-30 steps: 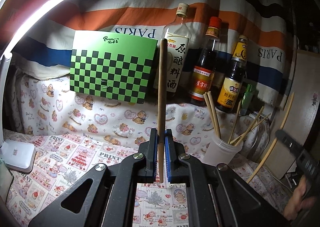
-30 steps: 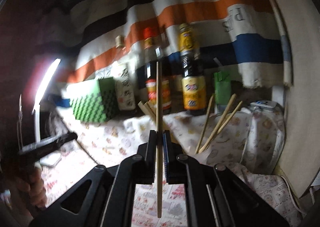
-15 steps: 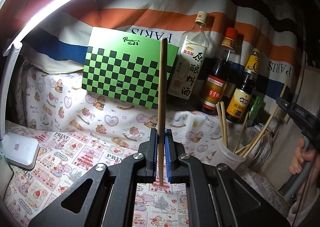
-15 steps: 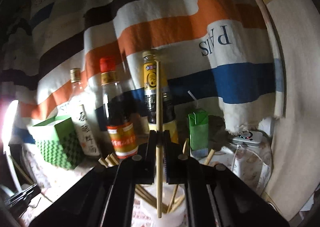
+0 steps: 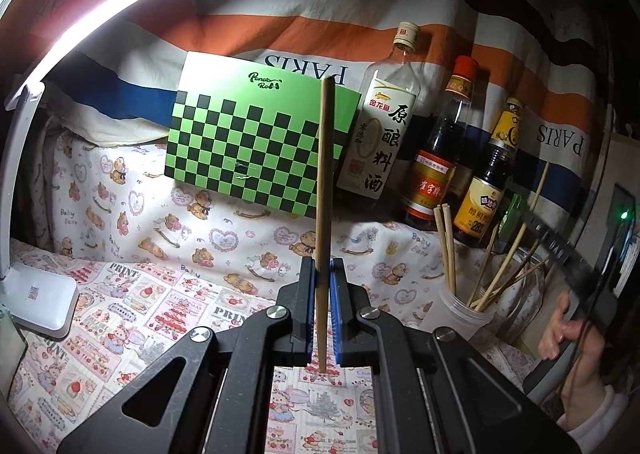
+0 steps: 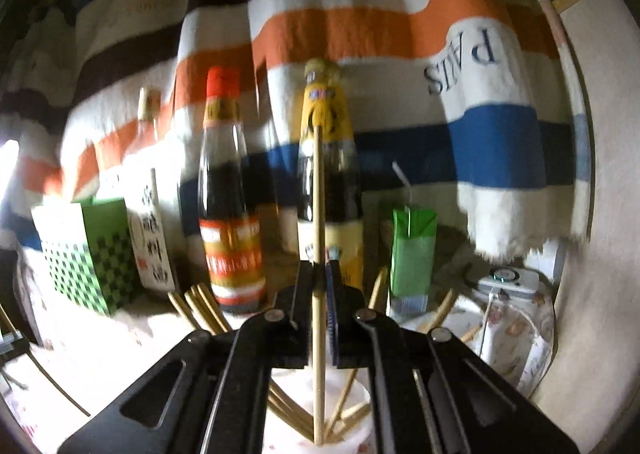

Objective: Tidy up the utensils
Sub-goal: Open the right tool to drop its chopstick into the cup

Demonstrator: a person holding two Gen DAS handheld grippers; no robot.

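My left gripper (image 5: 322, 264) is shut on a wooden chopstick (image 5: 324, 173) that stands upright between its blue pads, above the printed tablecloth. To its right a translucent white cup (image 5: 460, 310) holds several chopsticks. My right gripper (image 6: 319, 268) is shut on a second upright chopstick (image 6: 317, 193), directly over the cup (image 6: 360, 438). That chopstick's lower end dips among the sticks inside the cup. In the left wrist view the right gripper (image 5: 534, 223) hangs above the cup, held by a hand (image 5: 560, 334).
A green checkered box (image 5: 256, 141) and three sauce bottles (image 5: 436, 149) stand along the striped cloth at the back. A green carton (image 6: 412, 246) and a small white device (image 6: 508, 282) sit right of the cup. A white lamp base (image 5: 36, 294) is at the far left.
My right gripper has swung from the left side of the table to over the cup, carrying its chopstick, whose lower end now sits in the cup. My left gripper has barely moved.
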